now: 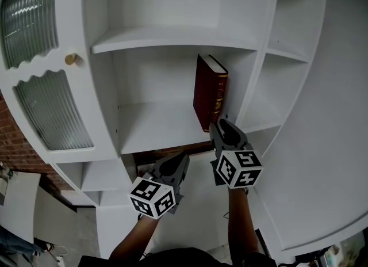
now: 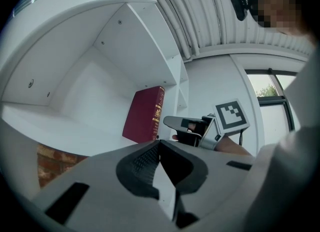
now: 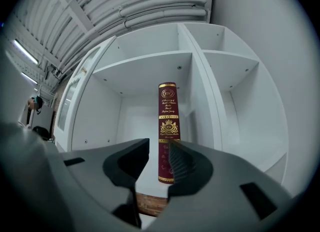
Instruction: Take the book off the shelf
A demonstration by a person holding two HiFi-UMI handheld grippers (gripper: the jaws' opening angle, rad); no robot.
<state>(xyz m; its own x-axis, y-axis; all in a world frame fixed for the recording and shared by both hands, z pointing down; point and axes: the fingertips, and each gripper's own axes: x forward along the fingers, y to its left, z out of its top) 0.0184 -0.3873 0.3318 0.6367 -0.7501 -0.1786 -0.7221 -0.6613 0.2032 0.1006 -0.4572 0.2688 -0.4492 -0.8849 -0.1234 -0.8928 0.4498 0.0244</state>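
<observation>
A dark red book (image 1: pixel 208 90) with gold print on its spine stands upright at the right end of the middle shelf board (image 1: pixel 155 130), next to the white divider. My right gripper (image 1: pixel 217 125) is just in front of the foot of its spine, open; in the right gripper view the book (image 3: pixel 168 126) shows through the gap between the jaws, untouched by the right gripper (image 3: pixel 159 145). My left gripper (image 1: pixel 181 156) hangs lower and to the left, below the board. In its own view the left gripper (image 2: pixel 159 144) is shut with nothing in it, and the book (image 2: pixel 146 113) is beyond.
The white shelf unit has an empty compartment above (image 1: pixel 167 7) and narrow compartments to the right (image 1: pixel 287 47). A ribbed-glass cabinet door (image 1: pixel 52 116) with a brass knob (image 1: pixel 70 58) stands at the left. Brick wall (image 1: pixel 11 136) shows beside it.
</observation>
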